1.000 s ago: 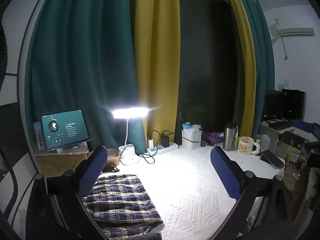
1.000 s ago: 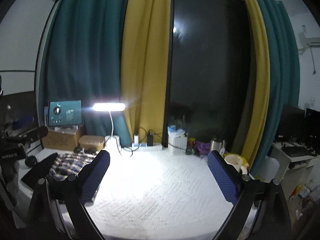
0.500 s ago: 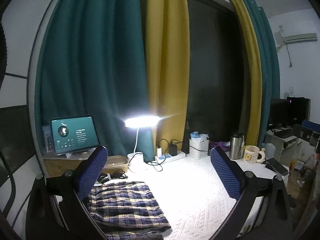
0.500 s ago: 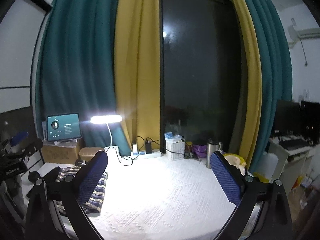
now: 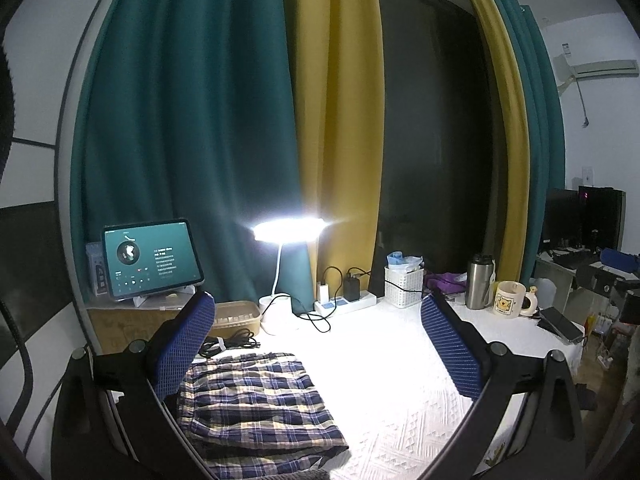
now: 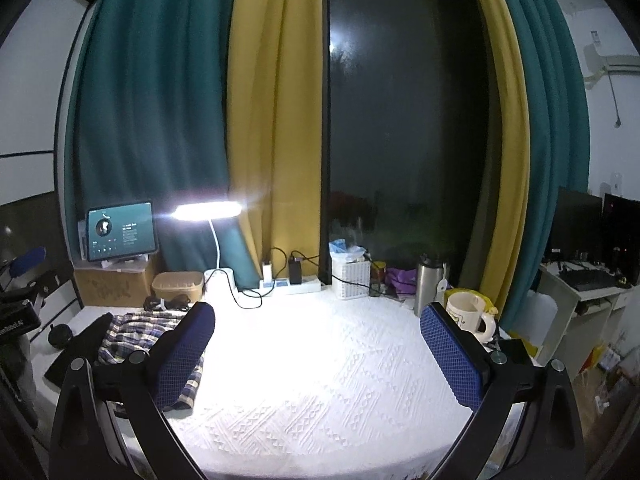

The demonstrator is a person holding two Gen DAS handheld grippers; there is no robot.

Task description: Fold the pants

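Observation:
The plaid pants lie folded in a compact stack on the white textured tablecloth, at the table's left side. In the right wrist view the pants show at the far left, partly behind the left finger. My left gripper is open and empty, held above the table with the pants just below its left finger. My right gripper is open and empty, raised over the middle of the table, apart from the pants.
Along the back stand a lit desk lamp, a tablet on a cardboard box, a power strip, a white basket, a steel flask and a mug. A phone lies at the right edge. Curtains hang behind.
Both grippers have risen and drawn back a little, open and empty throughout. The folded pants have not moved.

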